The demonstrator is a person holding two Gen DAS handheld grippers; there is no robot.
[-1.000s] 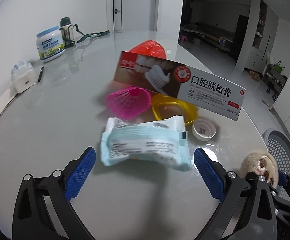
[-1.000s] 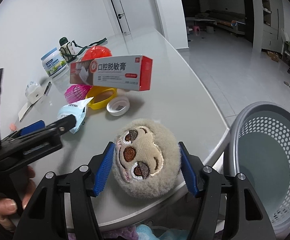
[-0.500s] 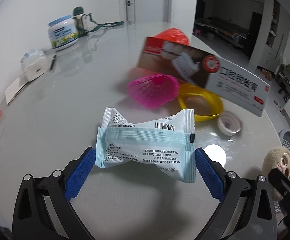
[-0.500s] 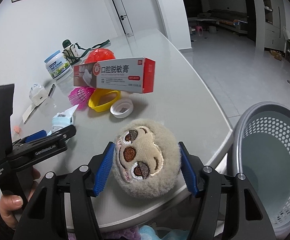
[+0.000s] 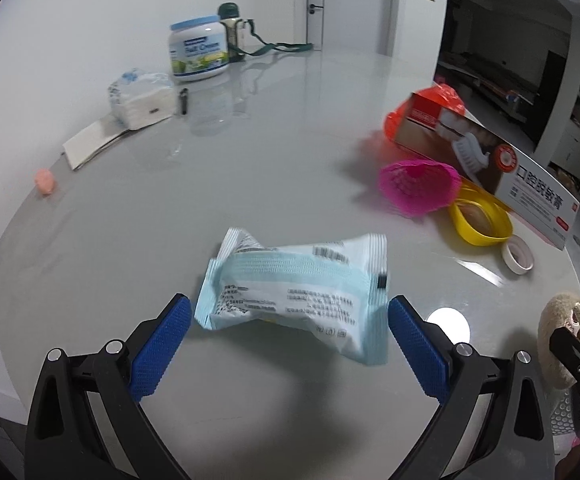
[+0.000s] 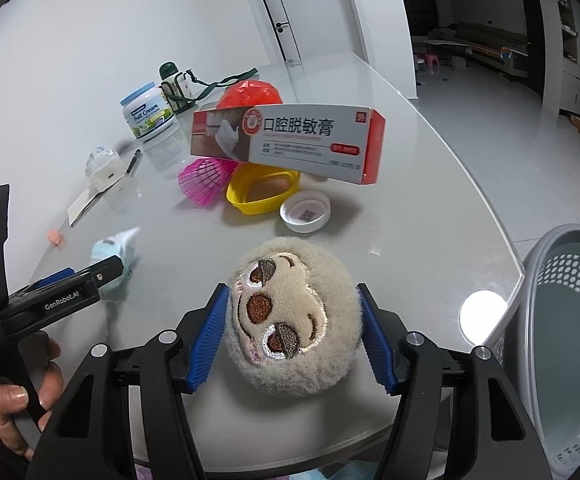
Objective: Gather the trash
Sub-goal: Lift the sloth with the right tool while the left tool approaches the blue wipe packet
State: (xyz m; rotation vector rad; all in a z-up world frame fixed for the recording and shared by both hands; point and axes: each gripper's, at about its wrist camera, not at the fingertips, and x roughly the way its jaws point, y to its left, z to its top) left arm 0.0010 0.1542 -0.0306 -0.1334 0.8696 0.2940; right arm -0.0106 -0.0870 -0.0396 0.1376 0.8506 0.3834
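A light blue snack wrapper (image 5: pixel 301 288) lies on the grey table (image 5: pixel 210 200) between the fingers of my open left gripper (image 5: pixel 290 340); the pads stand just clear of its two ends. It also shows in the right wrist view (image 6: pixel 116 254). My right gripper (image 6: pixel 293 336) is shut on a beige plush sloth ball (image 6: pixel 293 316) above the table's front edge. The plush shows at the right edge of the left wrist view (image 5: pixel 561 340). A grey perforated trash basket (image 6: pixel 569 340) stands on the floor to the right.
A toothpaste box (image 6: pixel 290 140) rests on a red bag (image 6: pixel 250 94), a pink mesh cup (image 6: pixel 206 180), a yellow bowl (image 6: pixel 262 192) and a white lid (image 6: pixel 305 212). Further back are a cream jar (image 5: pixel 198 52), tissues (image 5: pixel 142 98), a bottle and a pink bit (image 5: pixel 45 180).
My left gripper has swung left and closer to the wrapper, which now sits between its fingers. My right gripper still holds the plush in the same place.
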